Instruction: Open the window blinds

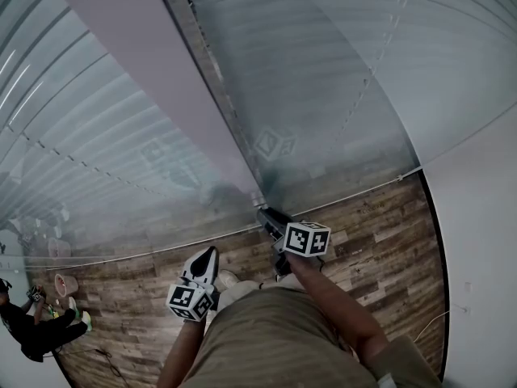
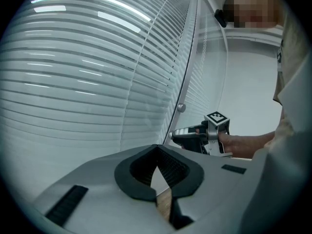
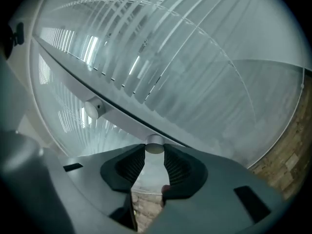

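One knob gripped, one knob free

Head view steeply down, 2 gripper views close along jaws, all sharing blinds.

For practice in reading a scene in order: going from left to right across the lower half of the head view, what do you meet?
Bystander → left gripper → right gripper → wall
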Available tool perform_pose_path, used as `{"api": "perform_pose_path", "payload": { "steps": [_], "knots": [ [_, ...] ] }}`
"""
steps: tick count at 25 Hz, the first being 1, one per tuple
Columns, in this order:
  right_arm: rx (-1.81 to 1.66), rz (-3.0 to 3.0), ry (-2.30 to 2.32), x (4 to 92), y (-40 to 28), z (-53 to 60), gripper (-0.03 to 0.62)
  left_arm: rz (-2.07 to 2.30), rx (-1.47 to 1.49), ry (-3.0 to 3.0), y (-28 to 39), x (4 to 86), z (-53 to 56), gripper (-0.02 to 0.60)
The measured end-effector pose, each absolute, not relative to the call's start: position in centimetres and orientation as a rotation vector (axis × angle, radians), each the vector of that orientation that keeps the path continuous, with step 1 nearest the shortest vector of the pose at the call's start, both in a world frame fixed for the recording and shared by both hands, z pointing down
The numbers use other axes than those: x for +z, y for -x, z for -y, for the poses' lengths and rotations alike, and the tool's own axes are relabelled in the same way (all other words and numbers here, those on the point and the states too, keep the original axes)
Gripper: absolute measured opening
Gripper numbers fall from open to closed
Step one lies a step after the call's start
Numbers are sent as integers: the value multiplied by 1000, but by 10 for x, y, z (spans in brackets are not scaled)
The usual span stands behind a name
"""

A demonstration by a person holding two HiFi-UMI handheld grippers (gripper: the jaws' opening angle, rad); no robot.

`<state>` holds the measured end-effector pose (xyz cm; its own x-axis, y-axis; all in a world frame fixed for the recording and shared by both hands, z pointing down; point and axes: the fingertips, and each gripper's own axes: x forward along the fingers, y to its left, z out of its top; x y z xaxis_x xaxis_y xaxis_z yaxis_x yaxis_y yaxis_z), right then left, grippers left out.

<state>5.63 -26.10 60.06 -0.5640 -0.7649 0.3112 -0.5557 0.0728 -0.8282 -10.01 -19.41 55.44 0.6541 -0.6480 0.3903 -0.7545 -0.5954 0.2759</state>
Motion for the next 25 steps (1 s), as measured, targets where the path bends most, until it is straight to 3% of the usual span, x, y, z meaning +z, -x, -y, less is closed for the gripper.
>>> {"api": "perform_pose_path", "payload": {
  "steps": [3,7,14,17,24,25],
  "knots": [
    [-1362,-2359,1552,599,-55,263,127,1103,353,-2454,101,556,194,14],
    [-890,-2775,2022,593,-52,261,126,1099,355,-2455,97,554,193,14],
    [-439,-2982,2108,588,-46,260,127,1073,358,-2470,89,554,189,14],
    [-637,-2877,1859,584,-44,254,192,1077,359,-2466,92,554,188,14],
    [-1140,-2457,1646,593,-56,260,190,1089,342,-2434,101,560,186,14],
    [-1184,-2419,1629,594,-56,262,166,1091,340,-2435,101,559,187,14]
  ]
}}
